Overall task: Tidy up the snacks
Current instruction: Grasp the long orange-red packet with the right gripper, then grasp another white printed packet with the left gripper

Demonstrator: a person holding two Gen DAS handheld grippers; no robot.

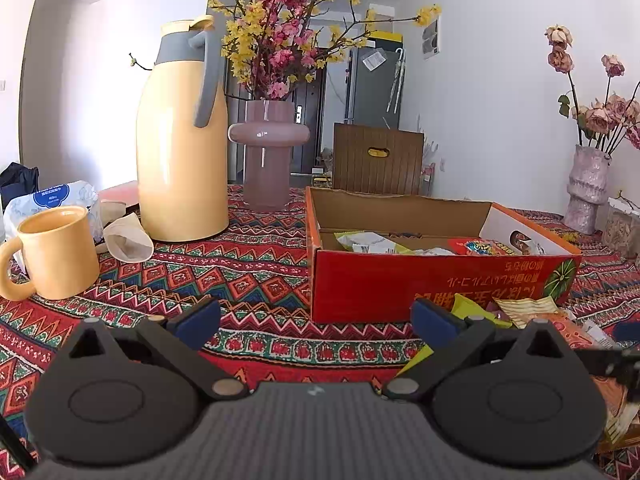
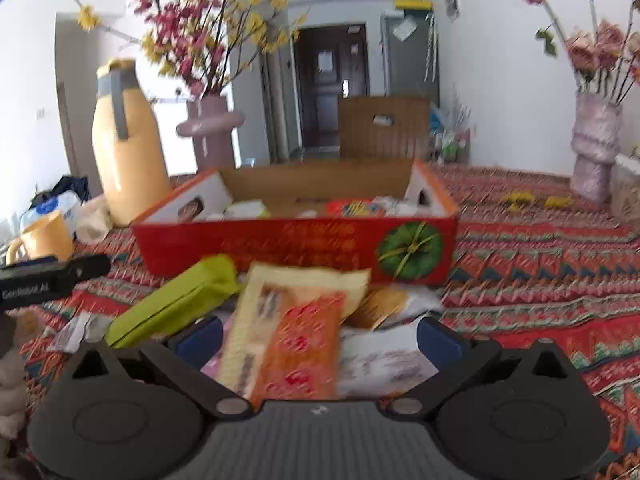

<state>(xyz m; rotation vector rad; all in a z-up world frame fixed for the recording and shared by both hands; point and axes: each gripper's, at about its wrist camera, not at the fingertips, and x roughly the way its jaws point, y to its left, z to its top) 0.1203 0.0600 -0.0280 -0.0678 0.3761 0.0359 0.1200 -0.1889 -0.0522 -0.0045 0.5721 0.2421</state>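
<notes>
Before red box (image 2: pixel 296 246) | snack packets (image 2: pixel 296 332) at near wall | both claws (left (image 1: pixel 316 322), right (image 2: pixel 320 340)) released

Ahead of the right jaws, snack packets (image 2: pixel 296 332) lie on the desk (image 2: pixel 540 280) before a cardboard box (image 2: pixel 296 244) holding more snacks; thermos (image 2: pixel 128 160) and mug (image 2: pixel 44 236) stand far left.

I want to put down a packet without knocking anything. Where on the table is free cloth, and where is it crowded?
Free cloth lies between the mug, the yellow jug and the red box, and right of the box toward the pale vase. In front of the box it is crowded with snack packets.
</notes>
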